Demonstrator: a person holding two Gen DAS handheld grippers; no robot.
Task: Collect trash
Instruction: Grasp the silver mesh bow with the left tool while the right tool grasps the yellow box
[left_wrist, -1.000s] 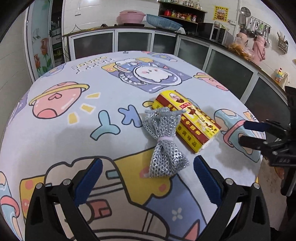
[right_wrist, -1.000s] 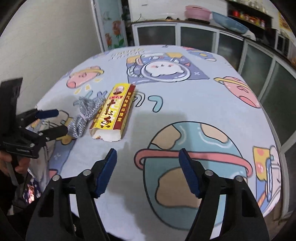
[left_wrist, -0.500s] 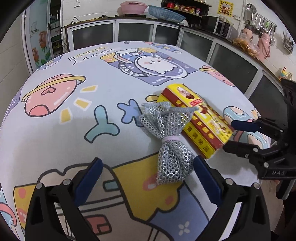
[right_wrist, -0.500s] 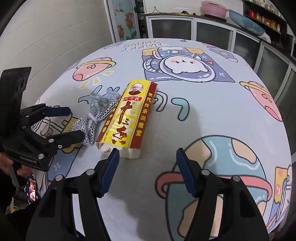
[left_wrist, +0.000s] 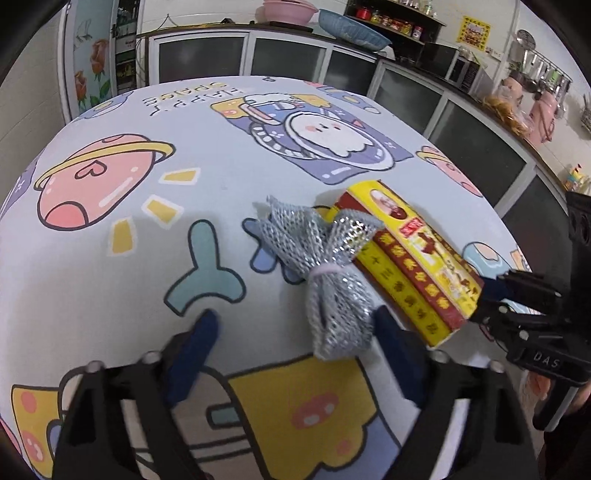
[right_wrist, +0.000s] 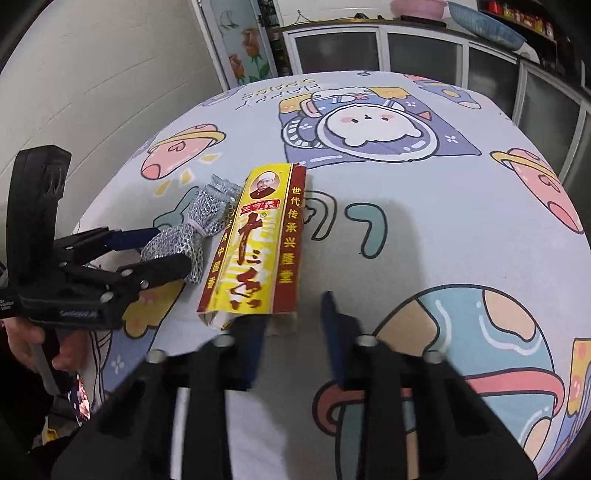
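Left wrist view: the left gripper (left_wrist: 291, 343) has moved in on the silver mesh bundle (left_wrist: 332, 280), and its jaws are closing with the bundle's near end between them, the right pad touching the mesh, the left one apart from it. It looks like the grasp is beginning. Just beyond, the bundle leans against the yellow and red carton (left_wrist: 410, 258), which lies flat on the bench (left_wrist: 110, 295). The right gripper (right_wrist: 291, 332) has also advanced; a second ago it stood spread and short of the carton. Now its jaws are closing at the carton's open near end (right_wrist: 255, 251), but blur hides whether the pads press it yet. Both pieces of trash seem about to be lifted together.
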